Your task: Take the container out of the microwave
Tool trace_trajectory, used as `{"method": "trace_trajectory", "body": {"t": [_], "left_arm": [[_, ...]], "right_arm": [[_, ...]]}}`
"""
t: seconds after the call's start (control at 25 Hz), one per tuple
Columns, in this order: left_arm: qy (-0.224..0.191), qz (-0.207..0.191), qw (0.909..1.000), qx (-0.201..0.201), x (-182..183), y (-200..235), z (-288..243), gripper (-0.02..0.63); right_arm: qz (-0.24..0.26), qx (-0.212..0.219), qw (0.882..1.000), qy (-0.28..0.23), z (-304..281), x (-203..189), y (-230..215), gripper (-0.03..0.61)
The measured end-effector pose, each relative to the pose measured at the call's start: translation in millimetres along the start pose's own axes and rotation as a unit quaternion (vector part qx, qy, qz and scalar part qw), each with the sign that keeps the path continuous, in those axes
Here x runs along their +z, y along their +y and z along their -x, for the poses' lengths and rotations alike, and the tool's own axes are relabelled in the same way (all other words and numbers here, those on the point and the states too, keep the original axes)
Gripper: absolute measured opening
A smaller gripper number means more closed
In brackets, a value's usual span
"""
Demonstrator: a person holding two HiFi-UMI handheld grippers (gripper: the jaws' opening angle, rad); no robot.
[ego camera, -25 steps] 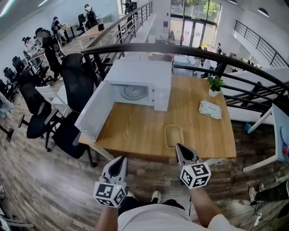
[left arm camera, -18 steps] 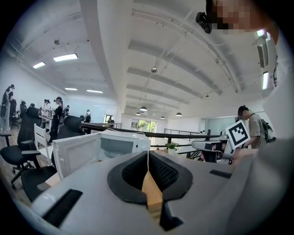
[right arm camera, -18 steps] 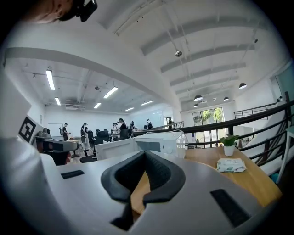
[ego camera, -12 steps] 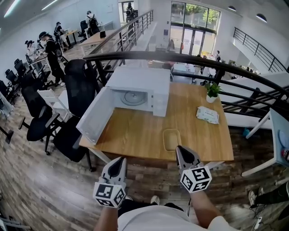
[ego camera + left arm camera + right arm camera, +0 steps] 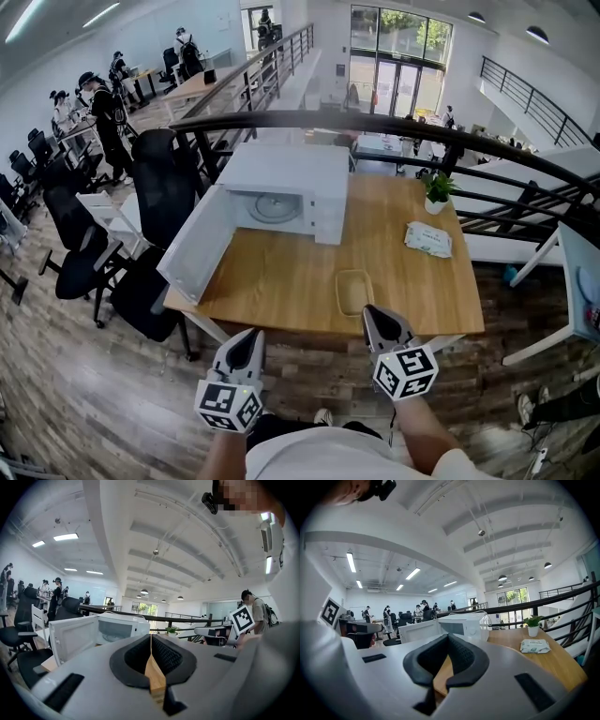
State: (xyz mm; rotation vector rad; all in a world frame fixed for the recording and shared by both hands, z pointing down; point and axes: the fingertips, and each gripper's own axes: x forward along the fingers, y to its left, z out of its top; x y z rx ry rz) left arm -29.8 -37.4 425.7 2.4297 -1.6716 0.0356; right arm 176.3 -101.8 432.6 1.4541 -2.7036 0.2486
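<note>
Container (image 5: 353, 291), a shallow tan rectangular tub, sits on the wooden table (image 5: 281, 281) near its front edge, outside the microwave (image 5: 286, 178) and well apart from it. The microwave is at the back left of the table with its door (image 5: 192, 246) swung wide open toward the left; the round glass turntable (image 5: 276, 207) shows inside. Left gripper (image 5: 251, 336) hangs short of the table's front edge, jaws pressed together, nothing between them. Right gripper (image 5: 375, 315) hangs at the table's front edge just behind the container, not touching it, jaws clenched together, nothing gripped. A wipes pack (image 5: 428, 238) and a small potted plant (image 5: 436, 190) are on the right side of the table.
</note>
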Motion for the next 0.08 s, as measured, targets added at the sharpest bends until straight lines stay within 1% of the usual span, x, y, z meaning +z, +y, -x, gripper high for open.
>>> {"method": "trace_trajectory", "body": {"t": [0.08], "left_arm": [[-0.001,0.005,1.0000,-0.001,-1.0,-0.7,-1.6,0.035]], "right_arm": [[0.000,0.002,1.000,0.001,-0.5,-1.2,-1.3,0.021]]}}
